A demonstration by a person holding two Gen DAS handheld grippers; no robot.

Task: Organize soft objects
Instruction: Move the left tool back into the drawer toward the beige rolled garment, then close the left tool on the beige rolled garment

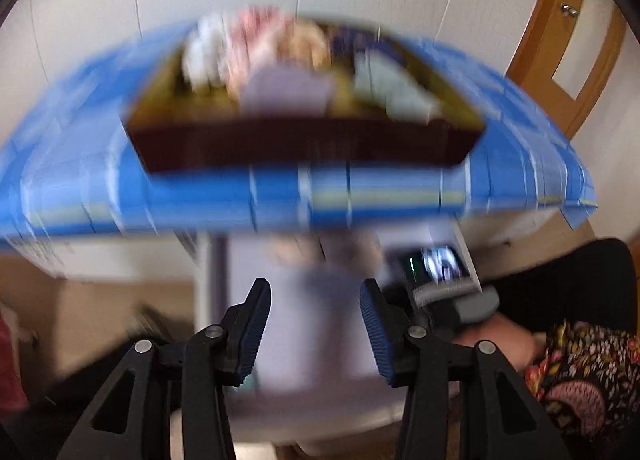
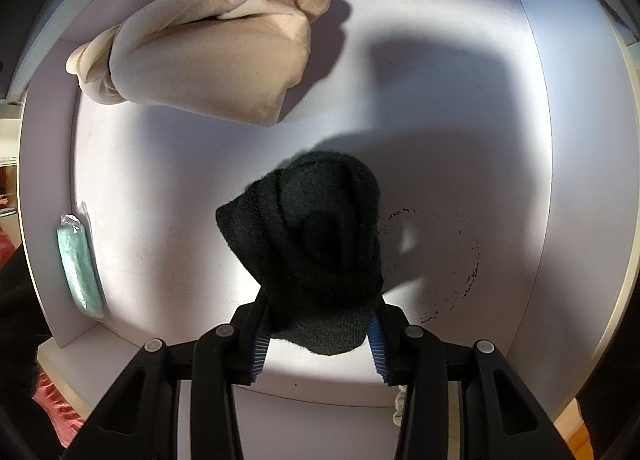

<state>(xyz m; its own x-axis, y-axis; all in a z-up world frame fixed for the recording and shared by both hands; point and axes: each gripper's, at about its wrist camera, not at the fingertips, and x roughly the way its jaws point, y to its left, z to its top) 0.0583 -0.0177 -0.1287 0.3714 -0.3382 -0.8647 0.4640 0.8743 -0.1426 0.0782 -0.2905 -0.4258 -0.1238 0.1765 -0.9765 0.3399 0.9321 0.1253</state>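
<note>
Black sock bundle (image 2: 316, 248) sits pinched in our right gripper (image 2: 318, 334), its fuzzy roll bulging forward past the blue-padded fingers (image 2: 260, 344); its long axis runs straight out along them, with one corner flaring to the left. We hold it over the white drawer (image 2: 540, 188), just above the floor as far as we can tell. Inside that drawer a beige fabric bundle (image 2: 208, 56) lies at the far left, its long axis slanting from the near left up to the far right, well apart from the sock. A mint-green packet (image 2: 78, 264) stands against the left wall.

Our left gripper (image 1: 316, 334) has its fingers (image 1: 252, 332) spread wide with nothing between them. Beyond it, badly blurred, a dark tray (image 1: 304, 148) rests on a blue checked cloth (image 1: 80, 180); it holds white, pink, tan, lilac and pale-green soft items that we cannot identify further.
</note>
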